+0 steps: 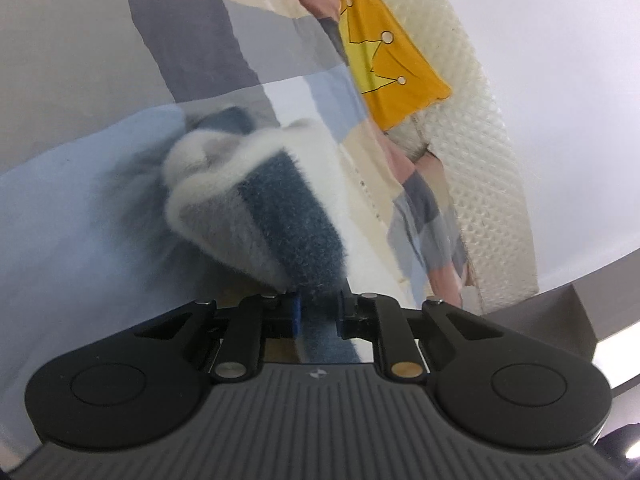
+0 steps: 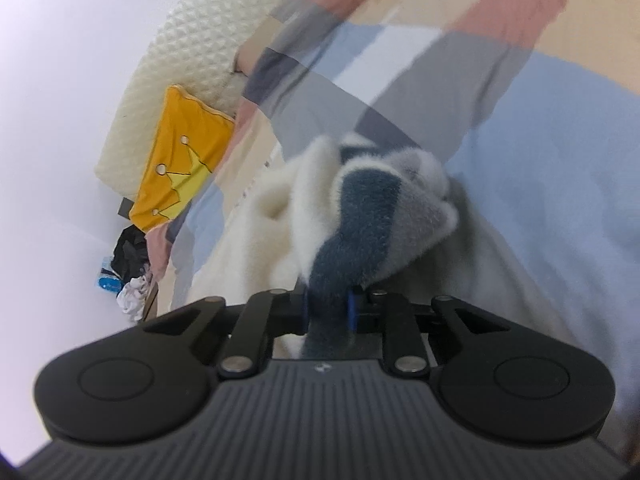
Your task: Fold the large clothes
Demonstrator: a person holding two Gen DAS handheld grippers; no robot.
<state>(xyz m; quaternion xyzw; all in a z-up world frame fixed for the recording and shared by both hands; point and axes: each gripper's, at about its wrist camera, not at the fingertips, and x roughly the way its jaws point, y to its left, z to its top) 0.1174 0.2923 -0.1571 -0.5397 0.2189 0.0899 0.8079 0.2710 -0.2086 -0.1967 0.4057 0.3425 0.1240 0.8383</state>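
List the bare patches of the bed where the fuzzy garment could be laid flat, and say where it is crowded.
Free: the pale blue patch of bedspread beside the fuzzy garment; in the right view, blue patch. Crowded: by the headboard, where the yellow cushion leans.

Bed (image 1: 80, 60): it fills most of both views and carries a patchwork cover (image 2: 400, 52) of pale blue, grey, pink, cream and dark grey squares.
Headboard (image 1: 488, 152): cream, padded, with a small diamond quilting; it runs along the edge of the bed.
Cushion (image 1: 384, 60): yellow-orange, with a drawn crown; it leans against the headboard.
Wall (image 1: 560, 80): plain white, without marks.
Floor corner (image 2: 128, 272): beside the bed, in the right wrist view, lie a dark bundle, something white and crumpled, and a small blue item; they are too small to name.
Light: soft and even, with no hard shadows.
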